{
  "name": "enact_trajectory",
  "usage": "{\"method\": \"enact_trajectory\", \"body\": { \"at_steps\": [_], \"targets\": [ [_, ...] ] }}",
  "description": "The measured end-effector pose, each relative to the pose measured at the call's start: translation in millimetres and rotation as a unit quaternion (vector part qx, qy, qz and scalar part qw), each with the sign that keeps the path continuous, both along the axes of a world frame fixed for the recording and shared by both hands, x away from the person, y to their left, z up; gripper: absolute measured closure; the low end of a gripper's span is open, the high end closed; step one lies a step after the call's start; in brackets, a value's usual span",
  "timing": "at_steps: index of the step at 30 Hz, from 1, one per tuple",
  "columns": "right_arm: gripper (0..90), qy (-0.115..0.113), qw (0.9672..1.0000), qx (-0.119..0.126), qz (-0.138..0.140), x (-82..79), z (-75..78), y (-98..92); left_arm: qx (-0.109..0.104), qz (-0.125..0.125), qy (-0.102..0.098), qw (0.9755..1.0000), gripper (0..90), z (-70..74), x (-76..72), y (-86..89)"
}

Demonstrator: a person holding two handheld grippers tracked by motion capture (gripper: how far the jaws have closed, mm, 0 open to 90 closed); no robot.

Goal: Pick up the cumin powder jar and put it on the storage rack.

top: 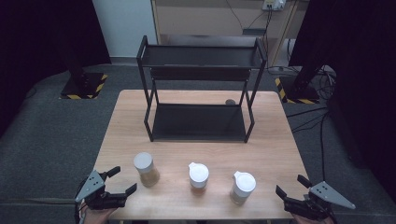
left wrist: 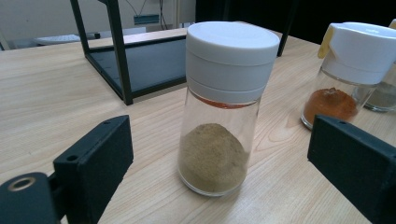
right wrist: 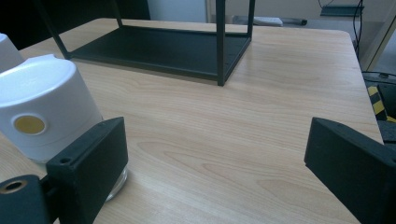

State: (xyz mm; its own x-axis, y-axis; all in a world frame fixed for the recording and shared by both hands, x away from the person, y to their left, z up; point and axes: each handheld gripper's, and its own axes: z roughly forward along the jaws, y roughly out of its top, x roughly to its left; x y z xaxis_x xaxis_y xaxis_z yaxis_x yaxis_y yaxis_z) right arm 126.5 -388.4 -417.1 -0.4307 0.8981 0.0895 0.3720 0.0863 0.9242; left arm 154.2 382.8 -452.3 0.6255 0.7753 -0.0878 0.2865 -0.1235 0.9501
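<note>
Three glass spice jars with white lids stand in a row near the table's front edge. The left jar (top: pixel 145 169) (left wrist: pixel 223 105) holds tan powder. The middle jar (top: pixel 198 176) (left wrist: pixel 348 70) holds orange powder. The right jar (top: pixel 242 186) (right wrist: pixel 44 109) has a flip lid. My left gripper (top: pixel 122 181) (left wrist: pixel 224 168) is open at the front left corner, and the tan jar stands just ahead of its jaws, untouched. At the front right, my right gripper (top: pixel 292 185) (right wrist: pixel 215 163) is open over bare wood, with the flip-lid jar beside its left jaw.
A black two-tier metal rack (top: pixel 201 91) (right wrist: pixel 163 46) stands at the back middle of the wooden table (top: pixel 271 149). A small dark round spot (top: pixel 230 101) lies on the table behind the rack. Cables and hazard-striped stand bases sit on the floor beyond.
</note>
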Motion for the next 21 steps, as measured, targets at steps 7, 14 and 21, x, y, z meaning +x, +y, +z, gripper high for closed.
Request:
{"method": "enact_trajectory", "body": {
  "at_steps": [7,14,21],
  "targets": [
    [5.9,0.0,0.9999,0.011,0.003,1.7,-2.8,-4.4,-0.003,-0.001,0.004,1.0,5.7,-0.2,1.4,0.0],
    [5.9,0.002,0.9999,0.015,0.005,2.7,-3.1,-5.3,-0.01,-0.002,0.007,0.9999,5.2,-0.9,1.3,1.9],
    [5.9,0.0,0.9998,0.016,0.007,2.6,-3.2,-5.8,0.0,0.001,0.006,1.0,5.4,4.0,-0.6,-2.0]
  ]
}}
